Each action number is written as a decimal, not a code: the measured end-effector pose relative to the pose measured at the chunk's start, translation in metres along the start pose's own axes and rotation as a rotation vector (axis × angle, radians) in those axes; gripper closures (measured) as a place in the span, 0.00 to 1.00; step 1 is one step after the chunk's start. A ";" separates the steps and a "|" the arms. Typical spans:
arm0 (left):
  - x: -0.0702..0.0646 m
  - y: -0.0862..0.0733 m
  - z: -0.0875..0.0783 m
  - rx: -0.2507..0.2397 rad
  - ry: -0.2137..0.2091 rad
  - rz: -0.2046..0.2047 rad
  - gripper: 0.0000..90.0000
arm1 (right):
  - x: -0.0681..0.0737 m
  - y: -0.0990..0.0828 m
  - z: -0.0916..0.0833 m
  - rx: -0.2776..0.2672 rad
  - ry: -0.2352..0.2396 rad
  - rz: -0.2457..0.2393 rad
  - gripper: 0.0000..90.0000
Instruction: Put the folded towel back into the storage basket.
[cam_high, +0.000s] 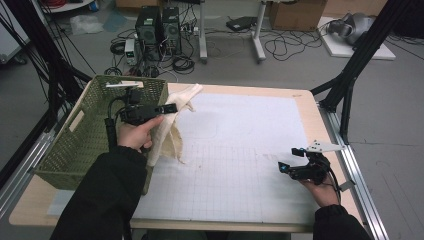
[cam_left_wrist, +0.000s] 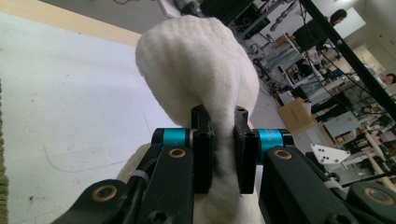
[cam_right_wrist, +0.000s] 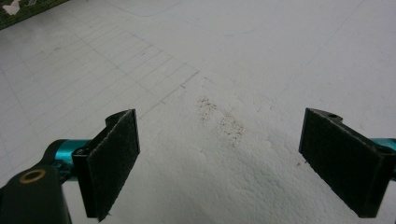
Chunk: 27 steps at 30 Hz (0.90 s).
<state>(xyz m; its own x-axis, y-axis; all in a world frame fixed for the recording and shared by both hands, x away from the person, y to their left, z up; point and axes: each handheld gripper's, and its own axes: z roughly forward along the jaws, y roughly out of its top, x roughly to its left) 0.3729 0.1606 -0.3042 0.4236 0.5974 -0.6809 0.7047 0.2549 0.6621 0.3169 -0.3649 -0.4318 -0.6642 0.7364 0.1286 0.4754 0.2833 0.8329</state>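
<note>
While the high view is considered, a cream towel (cam_high: 172, 122) is seen pinched in the left gripper (cam_high: 170, 107) beside the green basket (cam_high: 75, 145), its lower part draped onto the white mat (cam_high: 240, 150); the right gripper (cam_high: 291, 160) is held above the mat, well apart. From the left gripper view, the towel (cam_left_wrist: 201, 70) is clamped between narrow jaws. From the right gripper view, the jaws are spread wide over the bare mat (cam_right_wrist: 224, 60).

I see 1 cream towel (cam_high: 172, 120), soft and nubbly, pinched into a bunched fold and lifted off the white mat. It hangs in loose drapes just beside the green basket (cam_high: 90, 130), its far end trailing onto the table.
</note>
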 end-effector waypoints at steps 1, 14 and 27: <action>0.001 0.001 -0.001 -0.001 0.001 -0.003 0.90 | 0.000 0.000 0.000 0.002 0.001 0.002 0.13; 0.013 0.007 -0.018 -0.012 -0.036 -0.006 0.90 | 0.000 0.000 0.001 0.010 0.002 -0.001 0.13; 0.038 0.009 -0.049 -0.062 -0.008 -0.045 0.90 | 0.000 -0.001 0.003 0.022 0.000 -0.008 0.13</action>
<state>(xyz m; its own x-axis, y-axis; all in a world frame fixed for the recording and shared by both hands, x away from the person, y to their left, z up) 0.3673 0.2233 -0.3088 0.3968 0.5783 -0.7128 0.6864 0.3286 0.6487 0.3183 -0.3629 -0.4341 -0.6678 0.7342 0.1225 0.4830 0.3023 0.8218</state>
